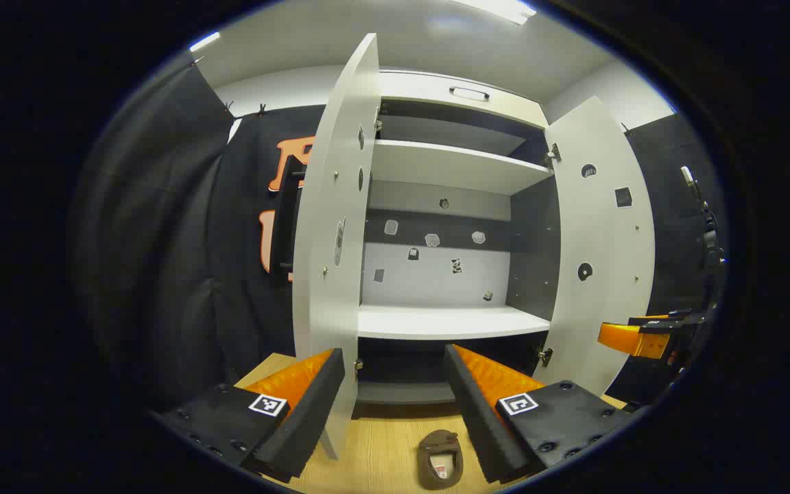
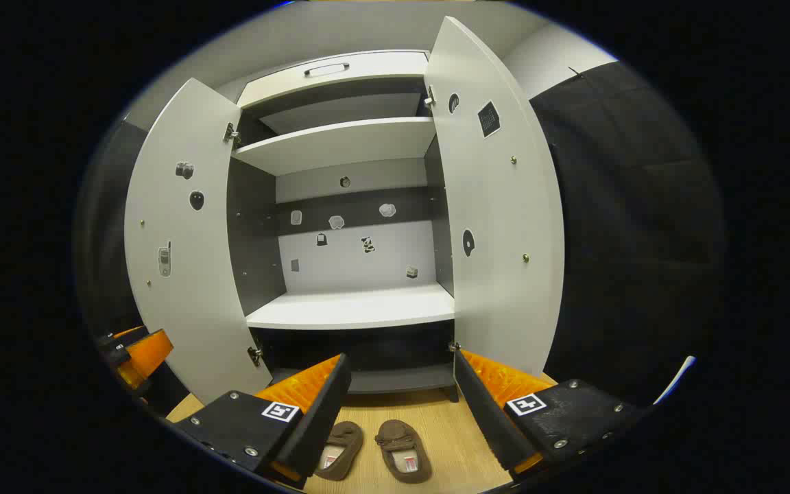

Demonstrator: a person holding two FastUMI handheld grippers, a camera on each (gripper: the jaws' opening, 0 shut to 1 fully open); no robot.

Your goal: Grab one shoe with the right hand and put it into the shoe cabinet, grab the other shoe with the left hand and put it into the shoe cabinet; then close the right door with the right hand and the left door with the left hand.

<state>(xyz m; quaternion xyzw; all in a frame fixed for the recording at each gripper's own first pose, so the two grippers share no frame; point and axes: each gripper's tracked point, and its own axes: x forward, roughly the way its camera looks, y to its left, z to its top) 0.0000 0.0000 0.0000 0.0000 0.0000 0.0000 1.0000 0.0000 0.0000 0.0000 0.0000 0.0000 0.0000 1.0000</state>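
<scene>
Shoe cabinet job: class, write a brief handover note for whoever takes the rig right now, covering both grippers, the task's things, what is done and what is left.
Left gripper: jaws open, holding nothing, facing the cabinet.
Right gripper: jaws open, holding nothing, above the shoes.
Both brown shoes sit side by side on the wooden floor before the shoe cabinet: left shoe, right shoe.
Left door and right door stand wide open.
Done: nothing yet.
Left: stow one shoe with each gripper, then close the right door and the left door.

Left claw (image 1: 393,398) fingers spread wide, right claw (image 2: 400,405) likewise, both holding nothing
</scene>
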